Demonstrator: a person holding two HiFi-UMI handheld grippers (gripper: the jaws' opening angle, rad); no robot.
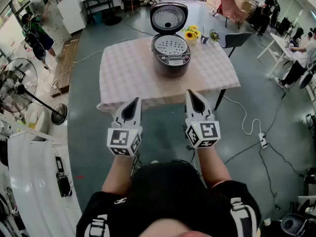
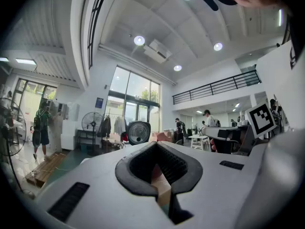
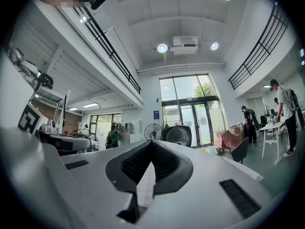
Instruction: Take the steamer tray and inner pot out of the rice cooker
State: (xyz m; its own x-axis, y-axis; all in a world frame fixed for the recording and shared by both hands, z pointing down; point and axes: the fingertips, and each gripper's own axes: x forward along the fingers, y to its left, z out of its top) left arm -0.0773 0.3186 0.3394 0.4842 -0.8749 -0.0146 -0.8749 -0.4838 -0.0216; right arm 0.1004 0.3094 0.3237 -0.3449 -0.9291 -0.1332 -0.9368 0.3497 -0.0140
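Status: cooker (image 1: pixel 171 58) stands open on the table (image 1: pixel 217 70), lid (image 1: pixel 169 18) raised behind it, tray (image 1: pixel 170 46) seated in its mouth. I cannot see the pot; I judge it sits beneath the tray. Left gripper (image 1: pixel 137 100) and right gripper (image 1: pixel 191 96) are held short of the table's near edge, well apart from the cooker, both with fingers clenched on nothing.

Hazards, as I judge them:

1. Clenched fingers arriving at the tray would strike its rim instead of straddling it. I must release them on the approach.
2. The tray rim looks thin and smooth. A shallow bite may slip, dropping the tray back.
3. A tight tray could drag the pot up with it.
4. A push on the cooker may slide the cloth (image 1: pixel 148 100), or tip the flowers (image 1: pixel 191 33) just beside it.
5. A high lift risks knocking the lid.
6. The cable (image 1: pixel 243 120) loops on the floor near the table's right side: snag risk when stepping in.
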